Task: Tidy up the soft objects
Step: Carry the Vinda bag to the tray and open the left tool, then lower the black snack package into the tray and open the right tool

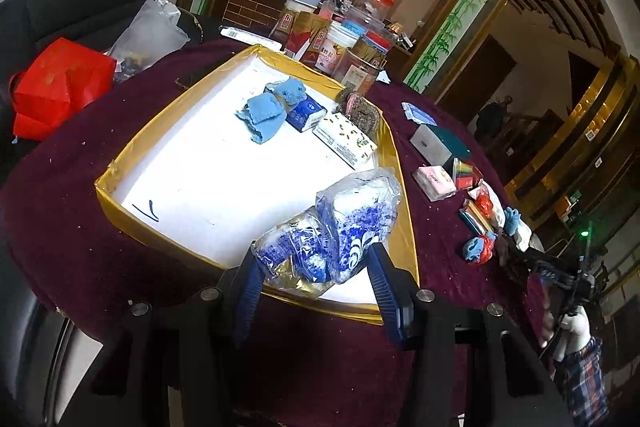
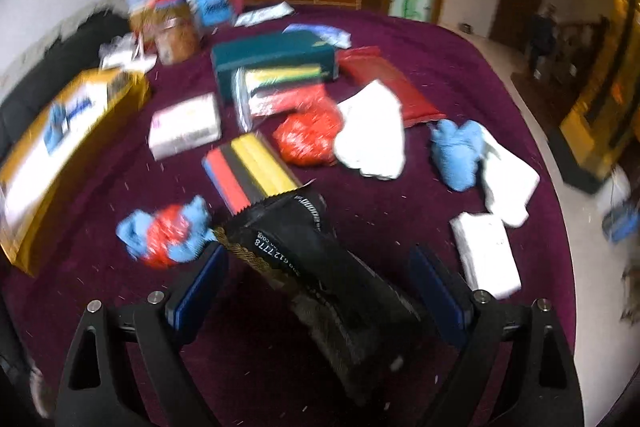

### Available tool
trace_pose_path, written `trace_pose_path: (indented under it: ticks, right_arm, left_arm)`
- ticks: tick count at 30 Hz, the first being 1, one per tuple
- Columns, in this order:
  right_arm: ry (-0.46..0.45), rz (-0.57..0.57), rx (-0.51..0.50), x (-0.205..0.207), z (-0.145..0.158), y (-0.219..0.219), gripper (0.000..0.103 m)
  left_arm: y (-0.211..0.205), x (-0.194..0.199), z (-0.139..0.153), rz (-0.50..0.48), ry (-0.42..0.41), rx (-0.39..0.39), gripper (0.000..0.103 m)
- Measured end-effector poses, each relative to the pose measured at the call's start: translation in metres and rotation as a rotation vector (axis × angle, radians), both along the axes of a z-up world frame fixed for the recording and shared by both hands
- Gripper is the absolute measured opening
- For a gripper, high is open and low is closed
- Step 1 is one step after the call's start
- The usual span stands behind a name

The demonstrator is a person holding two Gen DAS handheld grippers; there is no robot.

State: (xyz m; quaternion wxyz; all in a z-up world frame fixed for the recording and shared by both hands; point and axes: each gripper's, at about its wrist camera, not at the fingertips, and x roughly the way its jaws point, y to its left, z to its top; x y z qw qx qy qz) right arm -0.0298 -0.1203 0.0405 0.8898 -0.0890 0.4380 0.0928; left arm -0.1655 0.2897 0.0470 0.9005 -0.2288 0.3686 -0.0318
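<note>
While the left gripper (image 1: 316, 259) clamps a blue-and-white plastic pack (image 1: 332, 231) over the near edge of the gold-rimmed box (image 1: 394, 147), the right gripper (image 2: 316, 263) stands wide around a black pouch (image 2: 316, 275) over the maroon tablecloth (image 2: 400, 203), grip unclear.

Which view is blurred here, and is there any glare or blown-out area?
Right wrist view: motion-smeared throughout, jars and gold box streaked. Left wrist view: sharp; the box's white floor is blown out, with glare on the plastic-wrapped pack. Both bend straight lines towards the edges.
</note>
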Motion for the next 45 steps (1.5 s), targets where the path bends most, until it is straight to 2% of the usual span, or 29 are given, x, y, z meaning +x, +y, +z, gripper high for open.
trace_pose_path:
  ticks: [1, 2, 3, 6, 8, 11, 14, 17, 19, 22, 25, 29, 33, 35, 37, 41, 43, 45]
  right_arm:
    - [0.019, 0.025, -0.041, 0.007, -0.009, 0.005, 0.087]
    - [0.034, 0.035, -0.068, 0.012, -0.016, 0.007, 0.071]
    - [0.058, 0.042, -0.086, 0.018, -0.024, 0.007, 0.049]
    - [0.094, 0.039, -0.011, 0.020, -0.025, -0.002, 0.041]
    - [0.081, 0.021, 0.010, 0.015, -0.020, -0.009, 0.041]
    - [0.060, -0.017, 0.097, 0.006, -0.001, -0.022, 0.041]
    - [0.007, 0.003, 0.155, -0.006, 0.033, -0.016, 0.041]
    - [-0.007, 0.091, 0.215, -0.011, 0.063, 0.013, 0.041]
    - [0.016, 0.169, 0.256, -0.008, 0.076, 0.044, 0.041]
    - [0.065, 0.257, 0.295, -0.003, 0.079, 0.090, 0.041]
    - [0.109, 0.341, 0.292, -0.001, 0.077, 0.142, 0.041]
    - [0.148, 0.410, 0.272, -0.001, 0.071, 0.195, 0.041]
    - [0.224, 0.444, 0.251, 0.009, 0.054, 0.248, 0.041]
    - [0.264, 0.452, 0.242, 0.014, 0.043, 0.262, 0.041]
    - [0.308, 0.453, 0.232, 0.021, 0.029, 0.278, 0.041]
    - [0.394, 0.451, 0.210, 0.035, 0.004, 0.305, 0.042]
    - [0.410, 0.438, 0.188, 0.041, -0.004, 0.315, 0.042]
    - [0.393, 0.425, 0.147, 0.049, -0.008, 0.326, 0.042]
  left_arm:
    - [-0.001, 0.000, 0.000, 0.003, 0.002, 0.002, 0.055]
    - [-0.001, -0.001, 0.001, 0.003, 0.002, 0.002, 0.055]
    - [-0.001, -0.003, 0.002, 0.003, 0.002, 0.004, 0.055]
    - [0.002, -0.006, 0.006, 0.014, 0.005, 0.014, 0.055]
    - [0.008, -0.004, 0.009, 0.025, 0.015, 0.004, 0.055]
    - [0.016, 0.007, 0.012, 0.025, 0.045, -0.006, 0.055]
    - [0.017, 0.034, 0.014, 0.010, 0.100, 0.027, 0.055]
    - [0.017, 0.063, 0.011, -0.006, 0.156, 0.033, 0.055]
    - [0.017, 0.086, 0.003, -0.015, 0.208, 0.024, 0.055]
    - [0.020, 0.115, -0.011, -0.007, 0.279, 0.010, 0.055]
    - [0.030, 0.143, -0.025, 0.029, 0.339, -0.009, 0.056]
    - [0.053, 0.173, -0.022, 0.127, 0.302, -0.001, 0.061]
    - [0.072, 0.181, -0.022, 0.170, 0.252, -0.098, 0.065]
    - [0.073, 0.171, -0.020, 0.173, 0.209, -0.131, 0.070]
    - [0.072, 0.161, -0.019, 0.186, 0.179, -0.133, 0.071]
    - [0.082, 0.135, -0.016, 0.233, 0.118, -0.223, 0.073]
    - [0.083, 0.118, -0.007, 0.229, 0.066, -0.252, 0.076]
    - [0.081, 0.105, 0.003, 0.215, 0.020, -0.246, 0.077]
